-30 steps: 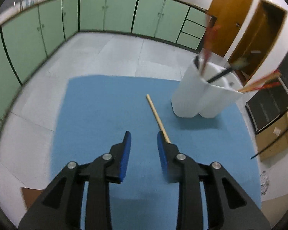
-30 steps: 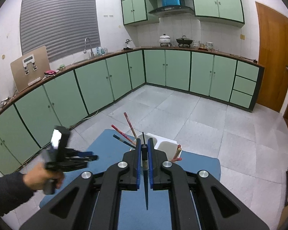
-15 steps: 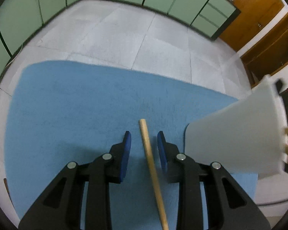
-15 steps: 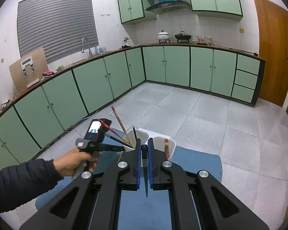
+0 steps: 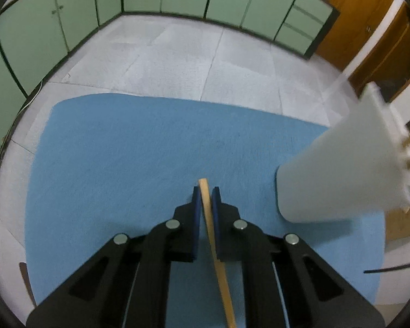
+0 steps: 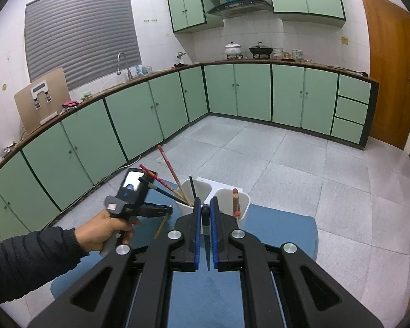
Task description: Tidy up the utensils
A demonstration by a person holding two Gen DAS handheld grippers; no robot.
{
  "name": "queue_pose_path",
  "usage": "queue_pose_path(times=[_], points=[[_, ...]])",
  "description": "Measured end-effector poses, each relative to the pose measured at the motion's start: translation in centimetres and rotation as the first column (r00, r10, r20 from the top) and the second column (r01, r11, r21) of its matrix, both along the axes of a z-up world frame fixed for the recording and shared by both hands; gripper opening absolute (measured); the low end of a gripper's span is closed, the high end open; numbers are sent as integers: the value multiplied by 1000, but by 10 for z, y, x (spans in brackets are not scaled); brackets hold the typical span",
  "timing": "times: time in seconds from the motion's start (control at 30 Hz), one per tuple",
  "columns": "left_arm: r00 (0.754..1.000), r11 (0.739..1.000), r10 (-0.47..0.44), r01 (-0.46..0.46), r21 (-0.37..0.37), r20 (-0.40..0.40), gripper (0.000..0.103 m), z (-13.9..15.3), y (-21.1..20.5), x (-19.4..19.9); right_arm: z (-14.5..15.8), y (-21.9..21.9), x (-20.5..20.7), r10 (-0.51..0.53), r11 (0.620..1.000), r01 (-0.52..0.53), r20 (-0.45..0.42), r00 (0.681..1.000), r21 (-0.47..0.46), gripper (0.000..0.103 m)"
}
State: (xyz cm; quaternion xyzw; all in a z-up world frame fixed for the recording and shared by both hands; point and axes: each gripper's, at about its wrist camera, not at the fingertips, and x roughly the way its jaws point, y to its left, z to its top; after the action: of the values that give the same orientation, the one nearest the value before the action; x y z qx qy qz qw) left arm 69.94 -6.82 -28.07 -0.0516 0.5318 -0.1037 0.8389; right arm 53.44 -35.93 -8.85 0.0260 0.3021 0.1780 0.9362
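In the left wrist view my left gripper (image 5: 205, 191) is shut on a light wooden chopstick (image 5: 221, 273) low over the blue mat (image 5: 123, 164). The white utensil holder (image 5: 350, 169) stands just to its right. In the right wrist view my right gripper (image 6: 205, 205) is shut on a thin black utensil (image 6: 205, 218) that hangs down between the pads. The white holder (image 6: 218, 194) stands just beyond it, with red and dark chopsticks (image 6: 166, 164) in its left cup and a red-tipped stick (image 6: 235, 199) in its right cup. The left gripper (image 6: 155, 210) shows at the left, in a hand.
The blue mat (image 6: 281, 232) covers a table. Past its edges lies grey tile floor (image 6: 287, 158). Green cabinets (image 6: 259, 93) line the walls and a wooden door (image 6: 388, 76) is at the right. A cardboard box (image 5: 404, 224) sits beyond the mat's right edge.
My left gripper moved forward over the wooden chopstick and closed on it. The right gripper stayed shut on its black utensil and came a little nearer to the holder.
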Motion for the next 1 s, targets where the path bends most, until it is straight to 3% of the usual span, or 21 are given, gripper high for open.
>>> queue_pose_path(times=[0.17, 0.43, 0.73, 1.0], points=[[990, 999, -26, 31, -36, 141, 7, 50, 17, -44, 9, 5, -8, 7, 1000, -7, 12, 1000, -12, 7], [947, 994, -56, 83, -75, 316, 6, 137, 23, -111, 26, 23, -23, 25, 999, -24, 25, 999, -25, 7], [908, 986, -91, 141, -93, 409, 6, 200, 1, -155, 45, 32, -27, 25, 999, -24, 27, 999, -49, 7], [887, 980, -138, 187, -68, 442, 6, 242, -20, -166, 61, 34, -30, 15, 998, -13, 36, 999, -53, 7]])
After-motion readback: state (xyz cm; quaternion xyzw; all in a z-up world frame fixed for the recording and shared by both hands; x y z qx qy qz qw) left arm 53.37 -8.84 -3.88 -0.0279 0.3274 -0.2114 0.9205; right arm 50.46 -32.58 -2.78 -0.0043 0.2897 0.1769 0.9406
